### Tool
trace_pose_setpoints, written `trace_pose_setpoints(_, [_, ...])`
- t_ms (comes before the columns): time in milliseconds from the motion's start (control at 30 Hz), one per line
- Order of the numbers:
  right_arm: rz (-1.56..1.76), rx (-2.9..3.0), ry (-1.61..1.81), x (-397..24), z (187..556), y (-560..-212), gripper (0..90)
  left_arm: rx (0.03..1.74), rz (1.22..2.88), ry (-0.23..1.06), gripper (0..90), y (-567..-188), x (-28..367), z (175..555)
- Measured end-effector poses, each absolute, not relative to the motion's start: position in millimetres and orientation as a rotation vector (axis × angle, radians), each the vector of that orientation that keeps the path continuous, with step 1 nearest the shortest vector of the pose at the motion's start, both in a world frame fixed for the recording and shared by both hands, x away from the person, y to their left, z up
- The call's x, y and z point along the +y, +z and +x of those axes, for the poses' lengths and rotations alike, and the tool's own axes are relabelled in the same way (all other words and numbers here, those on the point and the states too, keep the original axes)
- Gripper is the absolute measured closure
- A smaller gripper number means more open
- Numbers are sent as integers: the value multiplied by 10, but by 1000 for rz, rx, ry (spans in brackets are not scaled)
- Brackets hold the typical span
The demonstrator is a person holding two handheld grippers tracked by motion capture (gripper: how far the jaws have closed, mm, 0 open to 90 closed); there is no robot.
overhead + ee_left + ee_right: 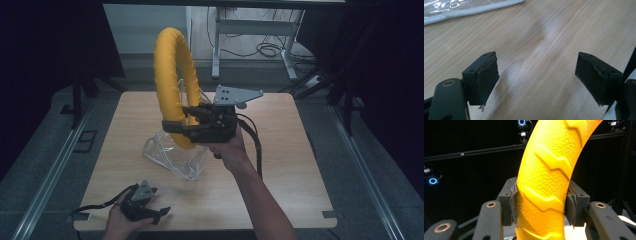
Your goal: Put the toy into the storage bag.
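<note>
A yellow ring (pixel 172 75) with a textured, zigzag-patterned cover stands upright above the middle of the wooden table (pixel 280 150). My right gripper (pixel 181 125) is shut on its lower part; in the right gripper view both pads press the yellow ring (pixel 549 177) from either side. Below the ring lies a clear plastic bag (pixel 175 155), crumpled on the table. My left gripper (pixel 161 214) rests low at the table's front left, held by a hand, jaws wide apart with only bare wood (pixel 536 70) between them. The bag's white edge (pixel 474 11) shows far off in the left gripper view.
Beyond the table's far edge stands a white metal frame (pixel 250 30) with cables on the floor. Dark curtains flank both sides. Metal rails (pixel 55 170) run along the floor to the left and right of the table.
</note>
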State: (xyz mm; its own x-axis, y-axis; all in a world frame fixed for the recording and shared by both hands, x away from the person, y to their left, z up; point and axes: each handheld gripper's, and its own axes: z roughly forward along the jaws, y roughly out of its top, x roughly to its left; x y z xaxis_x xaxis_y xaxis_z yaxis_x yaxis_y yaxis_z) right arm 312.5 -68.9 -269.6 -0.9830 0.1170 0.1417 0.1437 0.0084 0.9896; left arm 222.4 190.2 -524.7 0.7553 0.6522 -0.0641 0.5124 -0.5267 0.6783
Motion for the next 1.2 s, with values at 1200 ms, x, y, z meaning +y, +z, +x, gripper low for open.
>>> trace_pose_setpoints(1200, [-398, -2179, -2080, -530, 3372, -3260, 512, 859, 2264, 261, 186, -5270, 1891, 2221])
